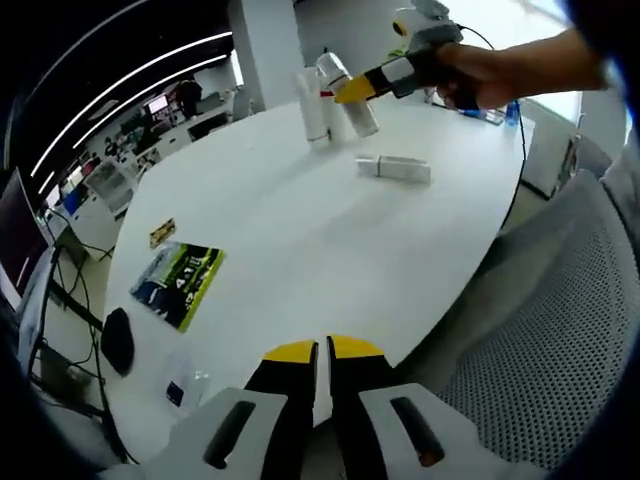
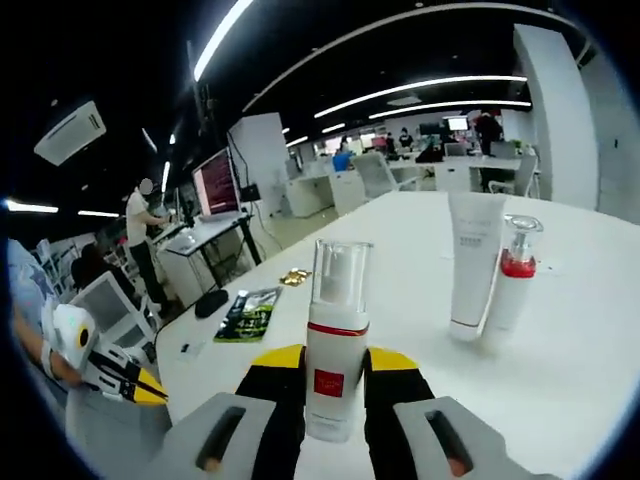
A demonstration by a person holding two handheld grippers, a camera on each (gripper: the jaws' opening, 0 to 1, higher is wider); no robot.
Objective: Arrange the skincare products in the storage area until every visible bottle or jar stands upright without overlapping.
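My right tool (image 2: 335, 375) is clamped on the white pump bottle with a red band and clear cap (image 2: 335, 340), holding it upright between the yellow-tipped jaws just over the round white table (image 2: 590, 370); from my left gripper view I see that same right tool (image 1: 352, 88) far across the table, a hand (image 1: 480, 75) gripping it, beside the standing bottles; the tall white tube (image 2: 474, 262) stands upright on its cap, and the small white bottle with a red collar and clear pump top (image 2: 512, 272) stands right against its side; a white tube lying flat (image 1: 394, 168) rests on the table near them; my left tool (image 1: 322, 352) has its jaws closed together with nothing between them, hovering at the near table edge; a green and black leaflet (image 1: 180, 282) lies well apart.
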